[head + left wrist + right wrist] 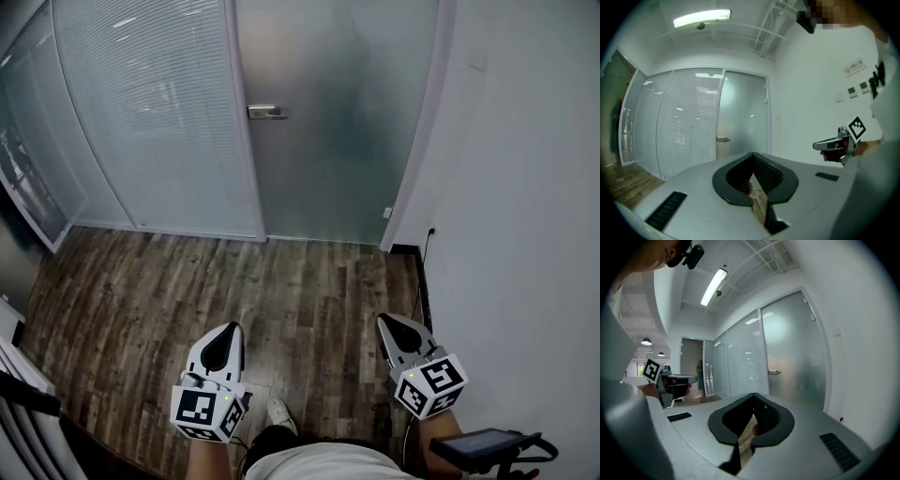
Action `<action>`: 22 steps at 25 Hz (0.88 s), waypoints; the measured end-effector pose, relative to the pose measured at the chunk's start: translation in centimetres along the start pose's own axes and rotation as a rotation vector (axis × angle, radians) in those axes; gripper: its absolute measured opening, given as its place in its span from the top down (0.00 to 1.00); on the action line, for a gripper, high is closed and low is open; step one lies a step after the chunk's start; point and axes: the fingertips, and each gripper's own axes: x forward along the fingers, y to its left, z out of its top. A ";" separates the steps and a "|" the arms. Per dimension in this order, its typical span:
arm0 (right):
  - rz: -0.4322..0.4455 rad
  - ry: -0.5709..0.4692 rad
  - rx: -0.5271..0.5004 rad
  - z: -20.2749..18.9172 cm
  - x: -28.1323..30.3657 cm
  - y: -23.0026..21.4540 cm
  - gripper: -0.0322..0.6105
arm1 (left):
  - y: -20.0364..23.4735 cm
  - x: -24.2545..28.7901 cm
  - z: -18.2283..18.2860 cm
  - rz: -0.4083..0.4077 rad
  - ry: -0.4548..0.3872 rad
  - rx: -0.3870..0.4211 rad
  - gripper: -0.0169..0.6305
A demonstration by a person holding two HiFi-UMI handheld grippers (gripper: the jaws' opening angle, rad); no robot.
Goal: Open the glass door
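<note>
left hand-held gripper (229, 330): jaws together, nothing between them. it's well short of the door (337, 141) and points toward it. right hand-held gripper (384, 324): jaws together too, empty, just as far back from the door and aimed the same way. the two sit side by side, apart from each other, and neither touches the door.

the door is frosted glass, sitting closed in its frame, straight ahead of you across the wood floor (281, 281). handle (266, 112) is a metal lever at the door's left edge, about mid height in both gripper views.

left of the door there's a glass partition (150, 112) with blinds, curving away from it. right of the door is a white wall (525, 187), with a dark cable (424, 272) running down it near the foot of the door frame. your shoe (278, 410) shows on the floor behind the grippers, well back from the door.
</note>
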 end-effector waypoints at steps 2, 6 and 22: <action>0.004 0.003 -0.024 0.7 2.7 0.8 0.95 | 3.0 0.9 0.1 0.016 -0.011 -0.034 0.97; -0.002 -0.006 -0.055 2.8 9.1 2.3 0.95 | 8.6 2.6 1.8 0.029 -0.031 -0.036 0.98; 0.035 -0.014 0.084 5.5 23.3 3.3 0.95 | 18.7 10.9 1.7 -0.011 0.019 -0.019 0.98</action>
